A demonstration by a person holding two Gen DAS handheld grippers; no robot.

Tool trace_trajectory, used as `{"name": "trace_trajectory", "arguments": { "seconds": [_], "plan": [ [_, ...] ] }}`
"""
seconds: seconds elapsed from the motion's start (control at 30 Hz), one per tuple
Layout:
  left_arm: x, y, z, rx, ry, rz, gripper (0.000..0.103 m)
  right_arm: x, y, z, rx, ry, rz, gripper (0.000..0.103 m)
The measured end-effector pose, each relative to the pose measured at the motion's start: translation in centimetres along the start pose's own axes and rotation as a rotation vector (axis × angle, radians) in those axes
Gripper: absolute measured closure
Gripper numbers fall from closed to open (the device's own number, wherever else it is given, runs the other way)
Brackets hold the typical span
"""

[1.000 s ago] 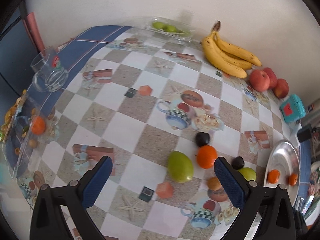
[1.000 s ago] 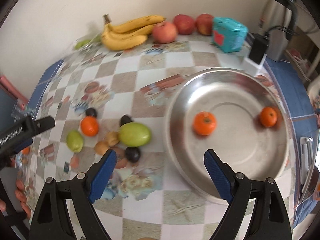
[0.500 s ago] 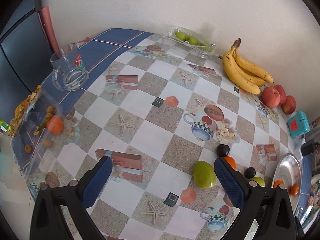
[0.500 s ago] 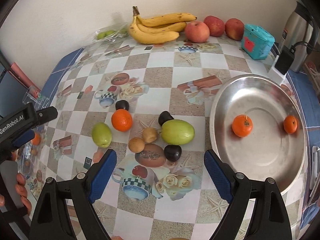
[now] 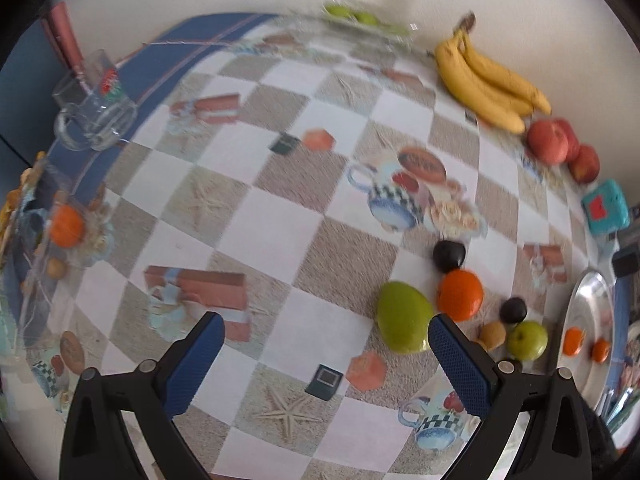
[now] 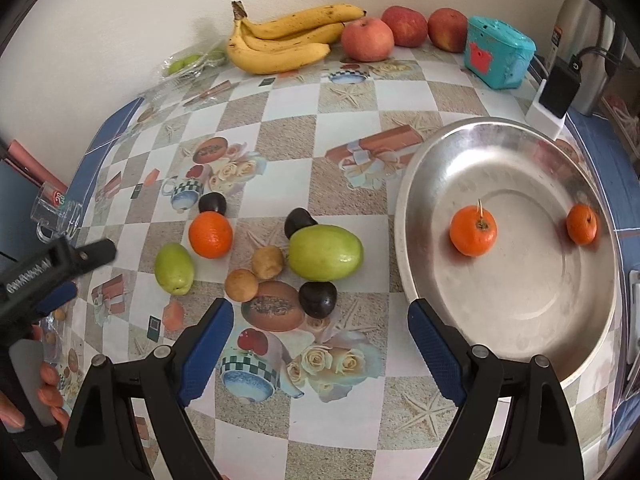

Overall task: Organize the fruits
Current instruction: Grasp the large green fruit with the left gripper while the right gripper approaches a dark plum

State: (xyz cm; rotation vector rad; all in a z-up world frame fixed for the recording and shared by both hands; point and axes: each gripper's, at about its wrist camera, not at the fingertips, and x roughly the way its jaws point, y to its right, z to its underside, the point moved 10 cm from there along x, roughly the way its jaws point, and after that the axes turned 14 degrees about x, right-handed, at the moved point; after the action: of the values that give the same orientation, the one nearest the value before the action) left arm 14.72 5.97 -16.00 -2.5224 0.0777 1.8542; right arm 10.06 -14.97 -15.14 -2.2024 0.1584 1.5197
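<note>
Both grippers hang empty with jaws wide — left gripper just beside the small mango, right gripper over the loose fruit near the plum. Best to straddle one fruit squarely, clear of neighbours, then carry it to the bowl, which holds two tangerines.

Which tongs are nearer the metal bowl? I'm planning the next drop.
Right. The right tongs hang open beside the bowl's rim; the left tongs are across the loose fruit from it.

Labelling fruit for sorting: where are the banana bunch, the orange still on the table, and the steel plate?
banana bunch (image 6: 280, 46), right wrist view, middle banana.
orange (image 6: 210, 234), right wrist view, centre of peel.
steel plate (image 6: 516, 312), right wrist view, bare floor.
</note>
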Motion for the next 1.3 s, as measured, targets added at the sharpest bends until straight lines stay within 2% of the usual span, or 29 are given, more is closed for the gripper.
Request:
{"name": "trace_trajectory", "arguments": {
  "seconds": [0.17,0.4,0.7,0.77,0.87,0.93,1.03,1.3],
  "plan": [
    [1.7,1.7,0.6,0.022,-0.043,0.032,0.000,0.2,0.4,0.0,0.002,-0.005,0.011,0.014],
    [2.6,3.5,0.3,0.028,-0.036,0.085,0.003,0.4,1.1,0.0,0.007,-0.014,0.027,0.014],
    [4.0,3.4,-0.2,0.029,-0.033,0.078,0.010,0.4,1.6,-0.2,0.010,-0.012,0.038,0.014],
    [3.9,3.5,-0.2,0.024,-0.027,0.094,0.014,0.4,1.7,-0.3,0.010,-0.011,0.040,0.014],
    [3.5,3.8,-0.4,0.033,-0.012,0.109,0.025,0.4,1.7,-0.3,0.010,-0.012,0.041,0.014],
    [3.3,4.1,-0.5,0.036,-0.009,0.128,0.043,0.4,1.8,-0.3,0.008,-0.012,0.042,0.014],
    [3.4,4.8,-0.9,0.030,-0.009,0.159,0.057,0.4,1.8,-0.4,0.008,-0.012,0.042,0.014],
    [3.5,5.1,-1.1,0.027,-0.012,0.160,0.059,0.5,1.9,-0.3,0.007,-0.017,0.049,0.014]
  ]
}}
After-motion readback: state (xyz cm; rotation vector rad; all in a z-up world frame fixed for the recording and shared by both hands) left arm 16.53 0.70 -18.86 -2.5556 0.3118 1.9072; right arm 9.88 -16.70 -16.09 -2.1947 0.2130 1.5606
